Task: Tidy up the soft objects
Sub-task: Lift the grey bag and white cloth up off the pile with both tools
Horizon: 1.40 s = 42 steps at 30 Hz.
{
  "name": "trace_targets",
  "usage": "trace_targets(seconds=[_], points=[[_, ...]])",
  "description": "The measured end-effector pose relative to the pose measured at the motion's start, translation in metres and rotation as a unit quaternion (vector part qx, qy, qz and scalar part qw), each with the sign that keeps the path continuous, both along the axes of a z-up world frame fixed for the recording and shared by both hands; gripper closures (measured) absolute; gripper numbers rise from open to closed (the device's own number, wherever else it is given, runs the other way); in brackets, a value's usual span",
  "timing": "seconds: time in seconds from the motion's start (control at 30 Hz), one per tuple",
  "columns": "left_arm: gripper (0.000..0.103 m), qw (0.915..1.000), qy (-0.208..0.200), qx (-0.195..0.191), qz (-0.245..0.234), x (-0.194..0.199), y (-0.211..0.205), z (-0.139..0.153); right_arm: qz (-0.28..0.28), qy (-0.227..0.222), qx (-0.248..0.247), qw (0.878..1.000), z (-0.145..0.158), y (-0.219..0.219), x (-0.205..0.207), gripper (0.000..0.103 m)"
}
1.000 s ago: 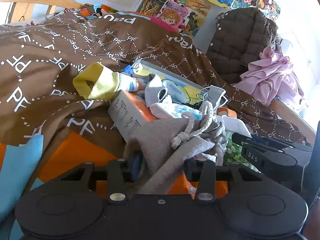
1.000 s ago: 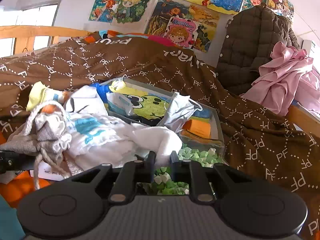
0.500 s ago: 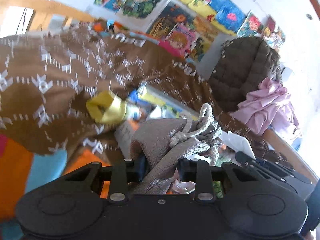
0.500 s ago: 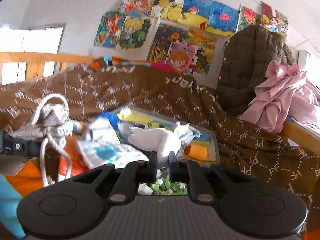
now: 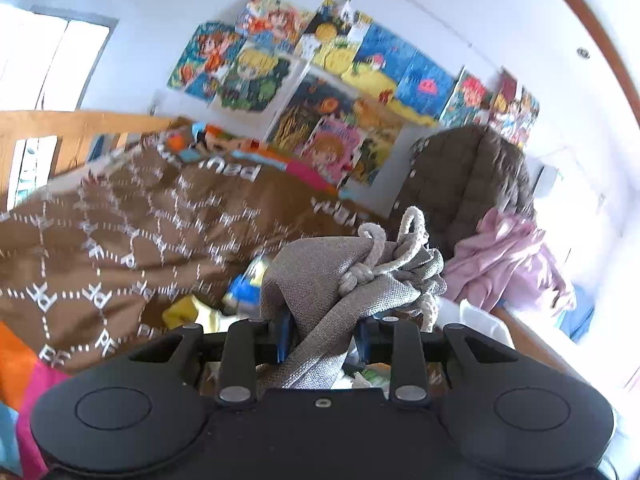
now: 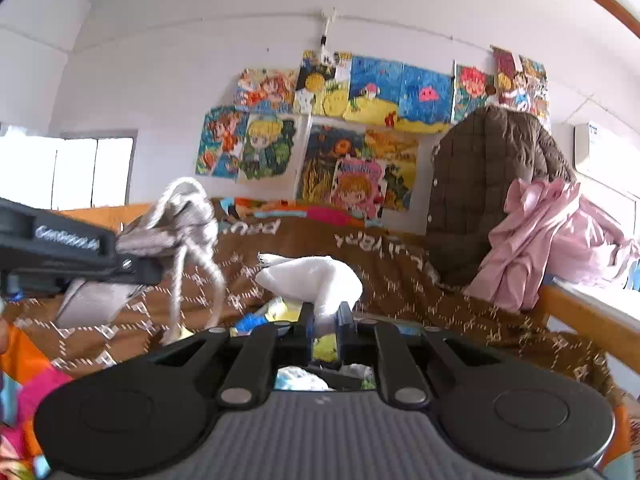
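1. Grippers first: my left gripper [image 5: 320, 326] is clamped on the grey drawstring bag [image 5: 340, 272], up in the air.
2. My right gripper [image 6: 323, 320] pinches the white cloth [image 6: 316, 280], lifted above the brown blanket [image 6: 400, 276].
3. I think I am carrying both.
4. Next I need a spot to put them down.

Open air lies above the brown quilt [image 6: 400, 276], while the left gripper [image 6: 136, 266] with its hanging grey drawstring bag [image 6: 180, 220] blocks the left side and the brown jacket [image 6: 488, 184] and pink garment [image 6: 560, 236] crowd the right.
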State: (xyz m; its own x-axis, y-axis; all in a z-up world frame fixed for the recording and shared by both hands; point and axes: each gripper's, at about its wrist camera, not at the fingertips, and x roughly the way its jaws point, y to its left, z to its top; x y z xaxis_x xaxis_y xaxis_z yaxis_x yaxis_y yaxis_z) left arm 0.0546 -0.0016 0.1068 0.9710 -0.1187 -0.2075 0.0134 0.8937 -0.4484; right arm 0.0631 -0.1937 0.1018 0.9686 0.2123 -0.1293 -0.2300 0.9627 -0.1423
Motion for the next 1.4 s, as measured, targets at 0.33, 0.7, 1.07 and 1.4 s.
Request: trace_targets(seconds=[0.33,0.7,1.07,1.4], points=[[0.070,0.9991,-0.006,-0.029,0.030,-0.022,-0.013,0.073,-0.005,-0.012,0.003,1.000,0.090,0.003,-0.046,0.091],[0.070,0.9998,-0.013,0.002,0.018,0.033,0.004,0.094,-0.013,-0.001,0.005,1.000,0.147,0.033,-0.006,0.091],[0.070,0.9989,0.010,0.023,-0.041,0.159,0.071,0.048,-0.041,0.020,0.027,0.999,0.125,0.066,0.106,0.091],[0.070,0.9970,0.047,-0.012,-0.060,0.277,0.108,-0.039,-0.055,0.037,0.035,0.997,0.020,0.079,0.219,0.091]])
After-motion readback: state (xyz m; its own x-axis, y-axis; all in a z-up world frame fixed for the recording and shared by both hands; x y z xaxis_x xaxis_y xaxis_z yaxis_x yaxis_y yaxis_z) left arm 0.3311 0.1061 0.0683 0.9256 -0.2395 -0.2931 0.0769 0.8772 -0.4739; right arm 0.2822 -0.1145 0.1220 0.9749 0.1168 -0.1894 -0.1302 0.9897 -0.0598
